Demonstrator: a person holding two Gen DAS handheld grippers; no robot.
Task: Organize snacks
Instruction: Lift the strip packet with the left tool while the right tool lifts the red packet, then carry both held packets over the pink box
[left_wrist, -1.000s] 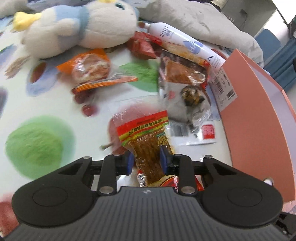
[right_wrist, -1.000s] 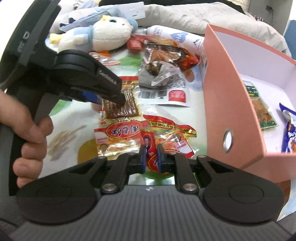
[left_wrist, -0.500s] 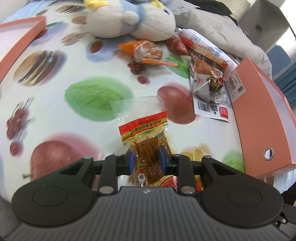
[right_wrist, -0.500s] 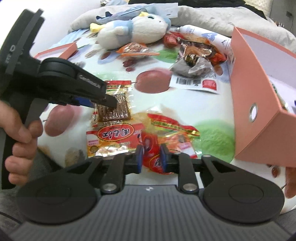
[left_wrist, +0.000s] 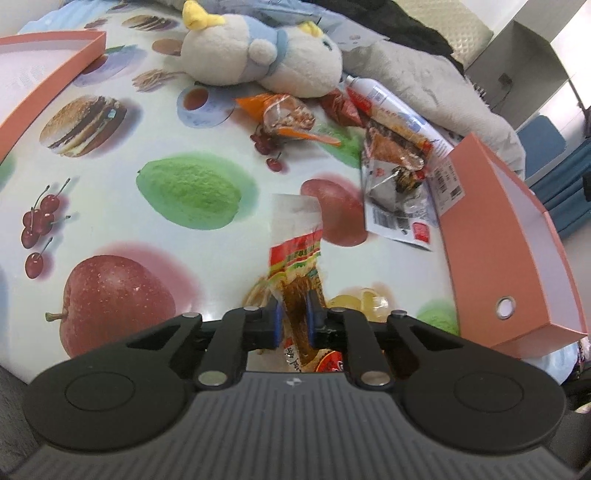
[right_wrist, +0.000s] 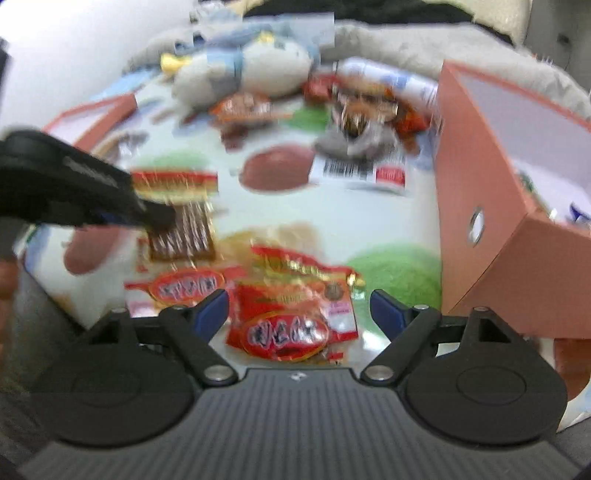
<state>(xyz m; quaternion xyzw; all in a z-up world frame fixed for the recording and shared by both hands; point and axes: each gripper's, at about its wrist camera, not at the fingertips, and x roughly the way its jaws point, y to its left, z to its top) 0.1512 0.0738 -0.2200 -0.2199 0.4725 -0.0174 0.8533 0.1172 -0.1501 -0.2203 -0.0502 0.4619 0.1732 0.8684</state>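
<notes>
Left pinch, right release
My left gripper has just been closing, clamping the limp, light snack packet mid-body; right gripper has just been opening, empty.

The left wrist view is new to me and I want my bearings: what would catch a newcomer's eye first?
First, the left tongs at bottom centre, shut on a clear snack packet with a red and yellow band. Behind it spreads the tablecloth printed with fruit and a burger. At the far edge lies a plush toy beside a heap of snack packets, with an open pink box on the right.
</notes>
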